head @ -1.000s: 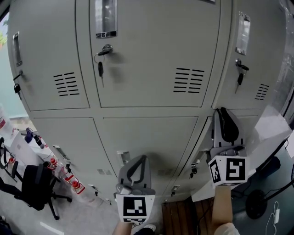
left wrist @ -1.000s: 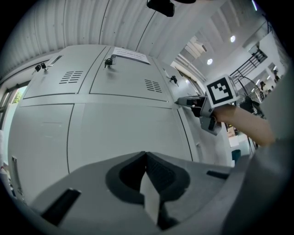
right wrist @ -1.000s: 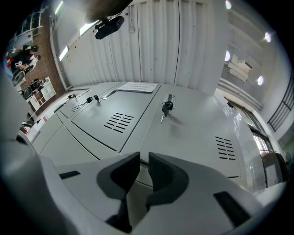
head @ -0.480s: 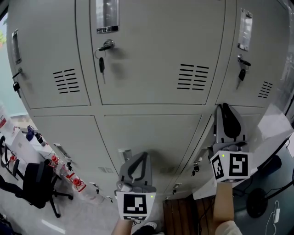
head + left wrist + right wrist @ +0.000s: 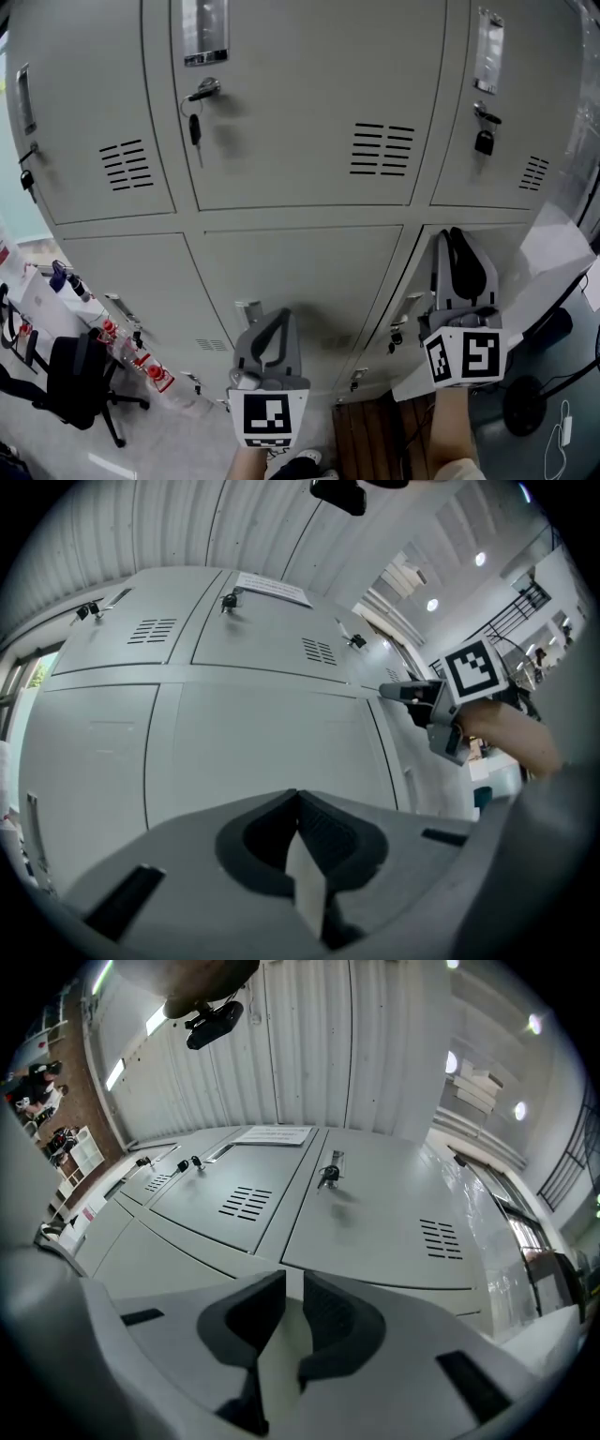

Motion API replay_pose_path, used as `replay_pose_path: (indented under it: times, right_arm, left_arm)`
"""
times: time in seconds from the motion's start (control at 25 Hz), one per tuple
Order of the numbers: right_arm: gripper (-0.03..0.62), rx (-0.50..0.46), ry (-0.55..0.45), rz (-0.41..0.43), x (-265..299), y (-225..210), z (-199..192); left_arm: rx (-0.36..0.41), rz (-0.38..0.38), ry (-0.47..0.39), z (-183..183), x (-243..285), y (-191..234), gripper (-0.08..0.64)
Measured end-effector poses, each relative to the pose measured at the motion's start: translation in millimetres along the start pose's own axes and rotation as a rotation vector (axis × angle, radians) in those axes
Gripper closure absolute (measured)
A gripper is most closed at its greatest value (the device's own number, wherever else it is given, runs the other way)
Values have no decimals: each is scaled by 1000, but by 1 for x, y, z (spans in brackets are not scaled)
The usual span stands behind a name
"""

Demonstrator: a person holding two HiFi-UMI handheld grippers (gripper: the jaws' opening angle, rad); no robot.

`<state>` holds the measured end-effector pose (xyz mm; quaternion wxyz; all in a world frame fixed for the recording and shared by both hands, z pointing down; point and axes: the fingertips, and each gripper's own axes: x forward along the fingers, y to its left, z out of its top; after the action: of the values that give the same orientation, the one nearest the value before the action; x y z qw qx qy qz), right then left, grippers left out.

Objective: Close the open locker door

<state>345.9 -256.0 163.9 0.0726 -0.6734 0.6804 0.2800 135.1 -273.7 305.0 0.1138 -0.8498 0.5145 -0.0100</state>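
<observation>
The locker door I was to close, the lower-right door, sat one row down and one column right of the keyed upper door. By the head view it lay level with the doors around it, with no dark gap along its seam. I judged the closing all but done. What was left was to be sure it had caught, which I could not tell from here, and then to draw my hands away.

My right gripper, below and to the right of the keyed upper door, had its tips at the face of the lower-right door. Its jaws stood a narrow slit apart with nothing between them. I could not tell whether the tips truly pressed on the metal. My left gripper, straight below the keyed upper door, pointed at the lower middle door with its jaws brought together on nothing.

Against the second before, my right gripper had sunk a little down the door face, its slit no wider or narrower. My left gripper had kept its place. The keyed upper door had drifted slightly left in my head view, a shift of my head rather than of the lockers.
</observation>
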Motion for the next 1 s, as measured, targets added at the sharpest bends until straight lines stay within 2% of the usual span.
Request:
replay_pose_path:
  times: [0.08,0.2,0.28,0.48,0.64,0.76,1.0]
  right_arm:
    - [525,15,19,-13,-10,-2,-7]
    - [525,51,59,-40,-26,-4,-22]
    - [525,73,88,-47,-37,-1,-33]
    - [525,86,151,-40,-62,15,-55]
    - [525,94,197,-32,-79,24,-70]
    - [525,99,233,-39,-90,28,-81]
    - [525,136,295,-49,-110,32,-101]
  left_arm:
    - [11,-2,-2,-2,0,0,558]
    - [-24,3,4,-2,-1,-1,558]
    - [-21,1,3,-3,-2,-3,558]
    - [-50,-12,6,-3,-4,-12,558]
    - [-24,-32,4,-6,-5,-22,558]
    - [-55,-30,17,-10,-6,-27,558]
    - [-66,-32,39,-19,-10,-31,558]
